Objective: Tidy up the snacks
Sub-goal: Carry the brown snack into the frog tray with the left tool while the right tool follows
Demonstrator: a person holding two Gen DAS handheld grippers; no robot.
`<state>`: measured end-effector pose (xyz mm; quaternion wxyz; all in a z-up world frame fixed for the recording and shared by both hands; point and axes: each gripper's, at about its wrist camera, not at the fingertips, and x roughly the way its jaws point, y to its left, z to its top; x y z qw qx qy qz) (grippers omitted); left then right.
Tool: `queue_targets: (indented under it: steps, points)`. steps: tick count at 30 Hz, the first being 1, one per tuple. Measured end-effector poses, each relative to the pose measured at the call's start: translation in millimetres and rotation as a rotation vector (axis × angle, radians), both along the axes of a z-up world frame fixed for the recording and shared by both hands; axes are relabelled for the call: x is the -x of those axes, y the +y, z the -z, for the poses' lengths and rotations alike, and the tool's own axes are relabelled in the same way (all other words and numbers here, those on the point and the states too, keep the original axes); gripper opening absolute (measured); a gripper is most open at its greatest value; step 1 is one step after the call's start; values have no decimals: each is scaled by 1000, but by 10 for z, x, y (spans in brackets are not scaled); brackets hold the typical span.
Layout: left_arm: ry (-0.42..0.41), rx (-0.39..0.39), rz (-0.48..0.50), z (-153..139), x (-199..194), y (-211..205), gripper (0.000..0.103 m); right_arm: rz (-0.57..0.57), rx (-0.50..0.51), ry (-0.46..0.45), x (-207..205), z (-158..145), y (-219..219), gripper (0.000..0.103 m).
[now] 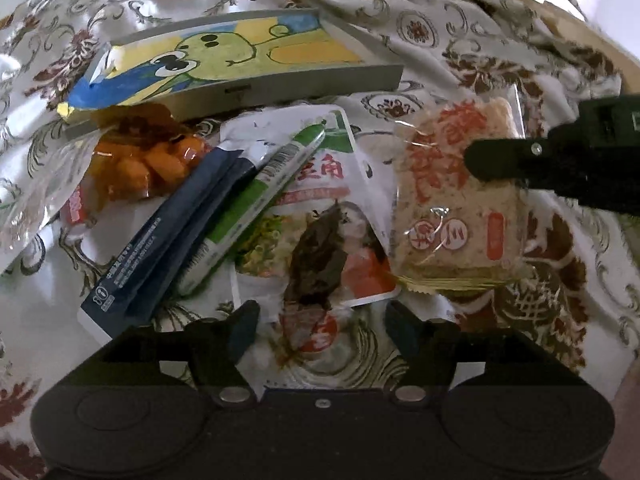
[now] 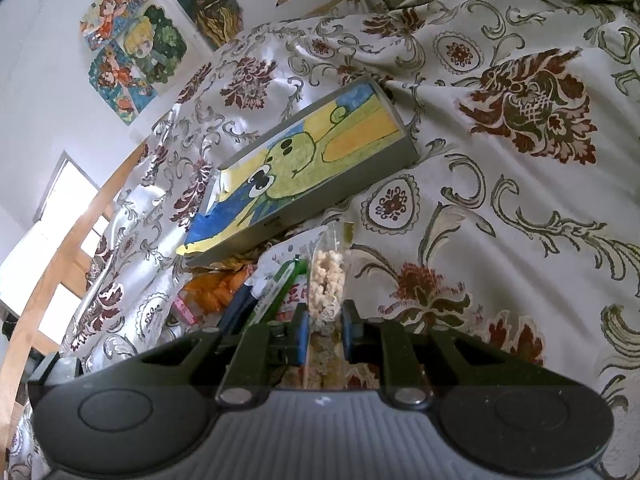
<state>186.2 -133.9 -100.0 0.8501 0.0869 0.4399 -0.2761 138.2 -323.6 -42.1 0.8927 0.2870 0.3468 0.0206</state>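
The right gripper (image 2: pixel 323 330) pinches the rice cracker pack (image 1: pixel 452 204) by one edge, its pads pressed on the clear wrapper. The left gripper (image 1: pixel 320 320) hangs with its jaws spread above the near end of the white pouch (image 1: pixel 320 216), nothing between them. The likely step is a pick of that pouch: lower the spread jaws to straddle its near edge, then close on the sealed margin rather than the filled middle. Note that the green-striped stick (image 1: pixel 256 196) and the dark blue sachet (image 1: pixel 160 248) lie across the pouch's left side; draw the pouch out low so they slide off. The orange snack bag (image 1: pixel 144 164) lies farther left, beside the frog-painted box (image 1: pixel 240 60). Open tablecloth (image 2: pixel 500 240) lies to the right of the pile; the box bounds the far side.
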Motion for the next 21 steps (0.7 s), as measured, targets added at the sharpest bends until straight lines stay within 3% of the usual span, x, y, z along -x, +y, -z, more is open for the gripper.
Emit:
queue_targets:
  steps: [1,2,5,15,21]
  points:
    - [-7,-20,-8,-10,2,-4,53,-2,0,3,-8,6,0,18]
    - [-10,-38,-9,-25,0,8,51,-3,0,6,-15,13,0,18]
    - [15,3,-13,-80,4,94,50,-8,1,6,-18,19,5,18]
    - [-10,60,-33,-219,199,212,47,-9,-5,-4,-7,5,-5,18]
    - [17,157,-72,-305,241,280,45,-11,3,-39,39,-50,-3,18]
